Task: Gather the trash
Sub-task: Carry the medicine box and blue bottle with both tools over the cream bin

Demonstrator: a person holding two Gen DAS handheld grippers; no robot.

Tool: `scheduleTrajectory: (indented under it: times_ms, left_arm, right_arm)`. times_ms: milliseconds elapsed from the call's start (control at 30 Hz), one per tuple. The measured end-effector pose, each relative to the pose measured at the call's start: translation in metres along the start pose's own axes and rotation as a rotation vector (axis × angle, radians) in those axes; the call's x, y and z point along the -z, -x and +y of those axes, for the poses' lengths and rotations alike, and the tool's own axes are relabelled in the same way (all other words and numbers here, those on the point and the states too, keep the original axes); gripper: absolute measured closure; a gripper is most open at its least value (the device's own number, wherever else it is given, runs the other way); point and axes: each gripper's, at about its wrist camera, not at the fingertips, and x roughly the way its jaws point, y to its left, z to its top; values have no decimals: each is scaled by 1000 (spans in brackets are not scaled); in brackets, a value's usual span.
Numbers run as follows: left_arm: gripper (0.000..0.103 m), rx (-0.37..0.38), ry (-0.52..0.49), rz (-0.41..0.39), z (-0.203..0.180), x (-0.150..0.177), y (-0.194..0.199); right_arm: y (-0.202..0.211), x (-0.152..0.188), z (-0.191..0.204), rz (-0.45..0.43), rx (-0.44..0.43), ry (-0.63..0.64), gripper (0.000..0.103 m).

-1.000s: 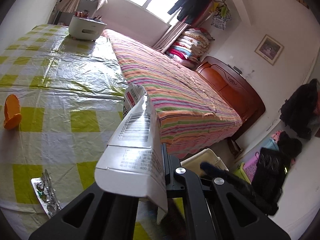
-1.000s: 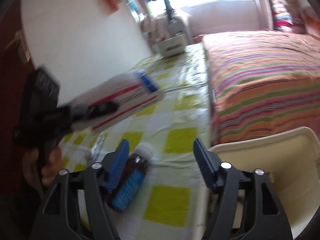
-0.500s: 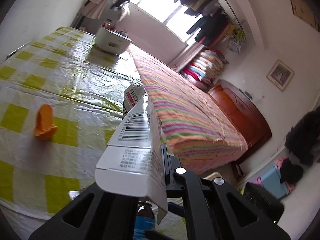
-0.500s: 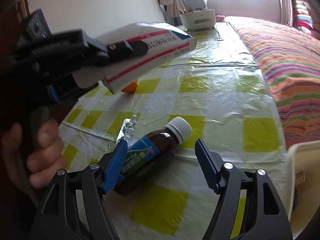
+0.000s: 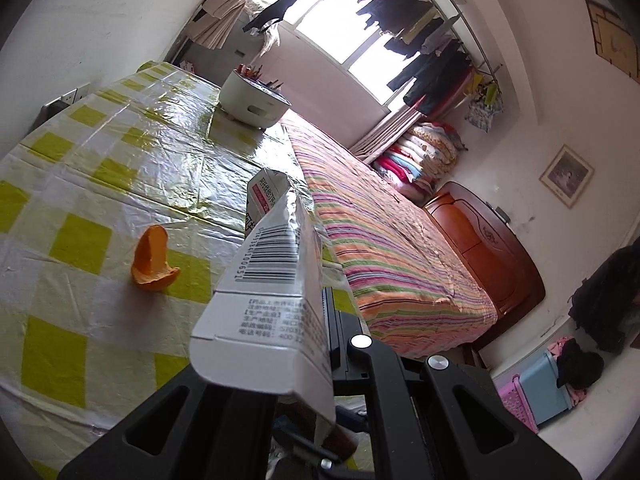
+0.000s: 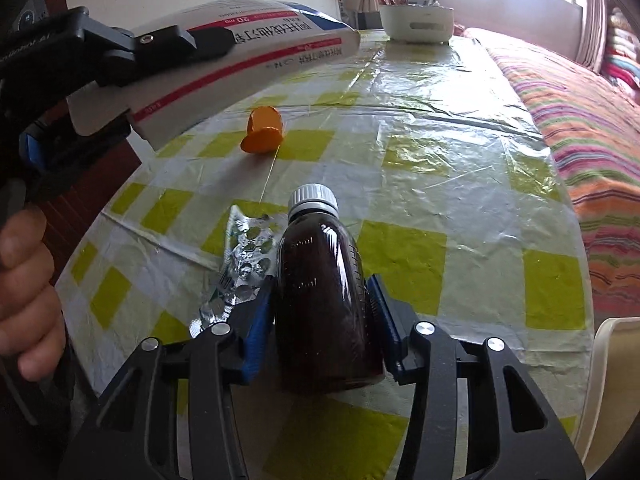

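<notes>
Right claw (image 6: 322, 312): its blue pads are pressing on both sides of the dark brown glass medicine bottle with a white screw cap (image 6: 326, 292); the jaws have just been closing, and half a second ago they were standing wide apart with the bottle lying slanted between them.
Bottle: lying on the surface covered with a yellow-and-white checked plastic cloth (image 6: 440, 168), near its front edge, cap pointing away from the camera; its label is no longer facing up.
Left claw (image 5: 328, 336): clenched on the flattened white cardboard medicine box with red stripes and a barcode (image 5: 276, 280), holding it in the air above the surface's left side, as in the earlier frames.
Hand (image 6: 24, 292): gripping the left tool's handle at the surface's left edge.
Silver foil blister pack (image 6: 244, 264): lying flat, just beside the bottle on its left.
Orange peel piece (image 6: 264, 130): sitting further back on the surface, below the box.
White round container (image 6: 416, 22): standing at the far edge.
Striped bed (image 6: 580, 120): running along the surface's right edge.
</notes>
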Motion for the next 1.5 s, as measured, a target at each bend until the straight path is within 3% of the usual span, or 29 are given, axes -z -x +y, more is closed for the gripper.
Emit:
scheduleTrajectory:
  times_ms: [233,600,1133,1500]
  left_arm:
    - [102,6,-6,-3,-4,2,2]
    - [101,30,-114,13,-37,14,-15]
    - [102,85,-225,123,-90,50,-61]
    - [102,106,-256,187,-118,70,-82]
  right_arm:
    - [19,-2,-12,-66,-25,-32,60]
    - [70,10,-63,-201,-27,-145,61]
    - [137,66,-165,-339,71,-369,61]
    - [158,92,-187,-409,146,-464,60]
